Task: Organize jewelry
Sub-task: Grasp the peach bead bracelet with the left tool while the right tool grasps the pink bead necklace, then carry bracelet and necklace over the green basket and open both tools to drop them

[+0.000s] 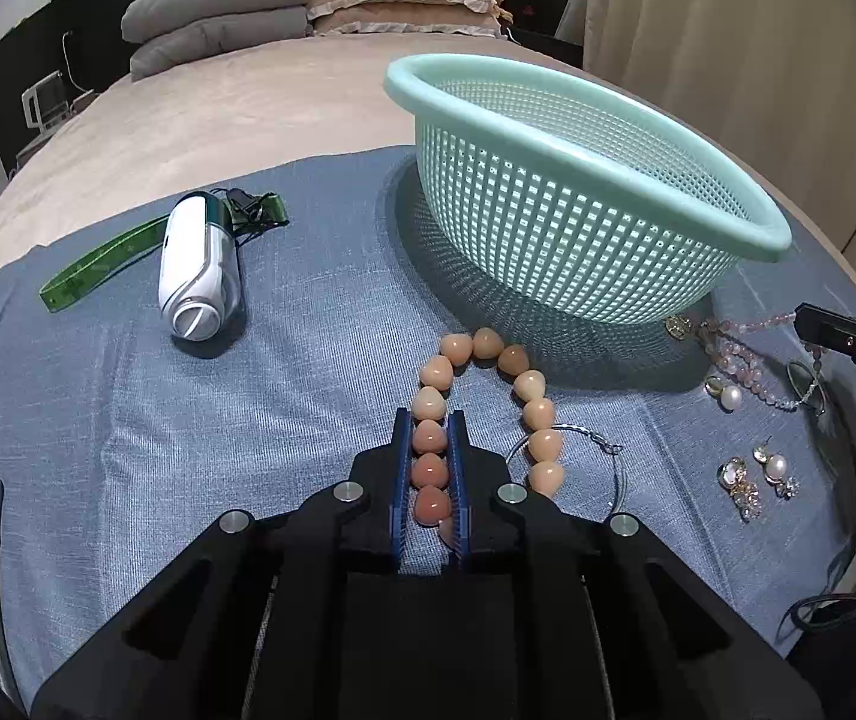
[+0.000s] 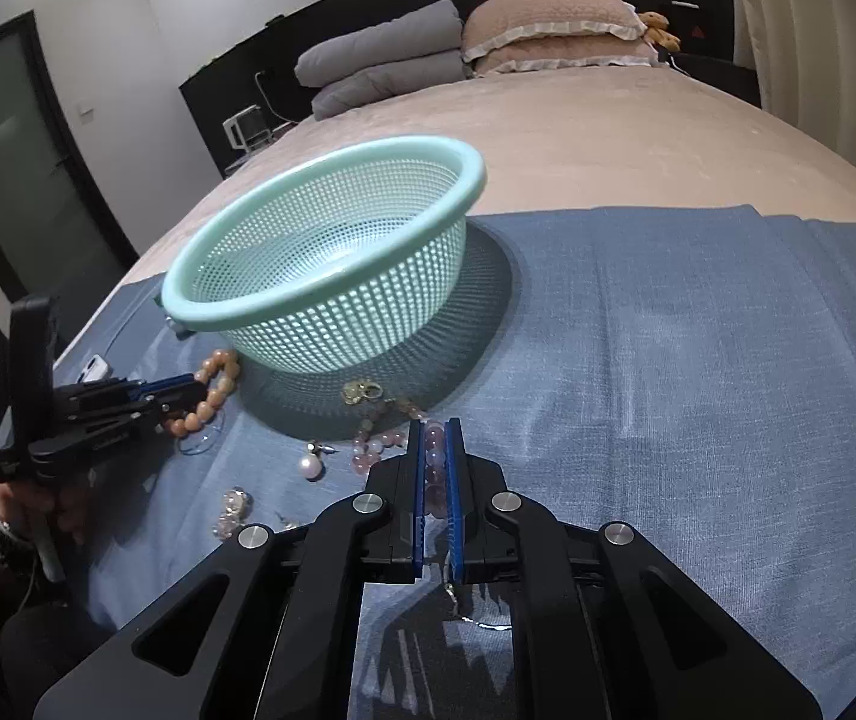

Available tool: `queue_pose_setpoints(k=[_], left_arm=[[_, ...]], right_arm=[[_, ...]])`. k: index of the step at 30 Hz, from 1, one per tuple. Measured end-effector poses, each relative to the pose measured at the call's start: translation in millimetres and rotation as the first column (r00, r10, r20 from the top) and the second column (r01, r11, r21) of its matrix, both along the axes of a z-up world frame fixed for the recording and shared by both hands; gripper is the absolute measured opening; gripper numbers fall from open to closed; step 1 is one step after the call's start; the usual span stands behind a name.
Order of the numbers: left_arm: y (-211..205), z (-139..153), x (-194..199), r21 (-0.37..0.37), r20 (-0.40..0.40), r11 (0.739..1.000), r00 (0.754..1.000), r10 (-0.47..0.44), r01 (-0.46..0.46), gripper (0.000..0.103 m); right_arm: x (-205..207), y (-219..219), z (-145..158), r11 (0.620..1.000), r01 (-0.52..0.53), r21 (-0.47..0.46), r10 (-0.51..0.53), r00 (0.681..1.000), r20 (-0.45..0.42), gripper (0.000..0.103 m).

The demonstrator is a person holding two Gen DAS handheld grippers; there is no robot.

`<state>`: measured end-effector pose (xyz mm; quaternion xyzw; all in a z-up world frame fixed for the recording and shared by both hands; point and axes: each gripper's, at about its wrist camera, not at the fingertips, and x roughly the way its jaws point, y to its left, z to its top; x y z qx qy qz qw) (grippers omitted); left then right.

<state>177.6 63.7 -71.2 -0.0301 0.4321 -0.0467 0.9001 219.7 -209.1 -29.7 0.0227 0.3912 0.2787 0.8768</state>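
A peach bead bracelet (image 1: 532, 387) lies on the blue cloth (image 1: 128, 420) in front of a mint mesh basket (image 1: 547, 228). My left gripper (image 1: 430, 417) is shut on one side of its loop, with beads pinched between the blue pads. In the right wrist view, my right gripper (image 2: 435, 423) is shut on a pink bead bracelet (image 2: 377, 435), just right of the basket (image 2: 320, 312). That view also shows the left gripper (image 2: 197, 387) on the peach bracelet (image 2: 221, 384). The right gripper's tip (image 1: 805, 324) shows at the left wrist view's right edge, by the pink bracelet (image 1: 739, 360).
Loose on the cloth are a pearl earring (image 1: 727, 397), a pair of drop earrings (image 1: 751, 480), a wire hoop (image 1: 607, 450) and a gold pendant (image 2: 359, 391). To the left lie a white handheld device (image 1: 200, 264) and a green strap (image 1: 104, 264). Pillows (image 2: 487, 42) sit at the bed's head.
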Motion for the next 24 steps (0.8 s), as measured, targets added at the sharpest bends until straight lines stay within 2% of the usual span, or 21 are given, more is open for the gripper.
queue_pose_setpoints(k=[4, 8, 11, 18, 24], left_arm=[[7.0, 4.2, 3.9, -0.049, -0.030, 0.999, 0.999, 0.015, -0.016, 0.012], [6.0, 13.6, 2.7, -0.054, -0.060, 0.999, 0.998, 0.003, -0.007, 0.012], [-1.1, 30.3, -5.5, -0.024, -0.035, 1.000, 0.999, -0.009, 0.009, 0.012], [-0.3, 75.4, -13.7, -0.010, 0.022, 1.000, 0.999, -0.024, 0.025, 0.012], [-5.4, 107.4, -26.2, 0.033, 0.084, 0.999, 0.996, -0.033, 0.031, 0.012]], right_arm=[[-4.3, 2.6, 13.6, 1.000, -0.004, -0.002, 0.004, 1.000, 0.025, 0.006], [-5.3, 1.6, 35.6, 1.000, -0.010, 0.002, 0.010, 0.998, 0.065, 0.006], [-7.8, 0.4, 55.2, 1.000, -0.016, 0.007, 0.015, 0.995, 0.103, 0.006], [-8.3, 1.7, 96.3, 1.000, -0.012, 0.002, 0.011, 0.981, 0.196, 0.006], [-10.5, 3.0, 133.7, 0.998, -0.043, 0.043, 0.029, 0.958, 0.284, 0.006]])
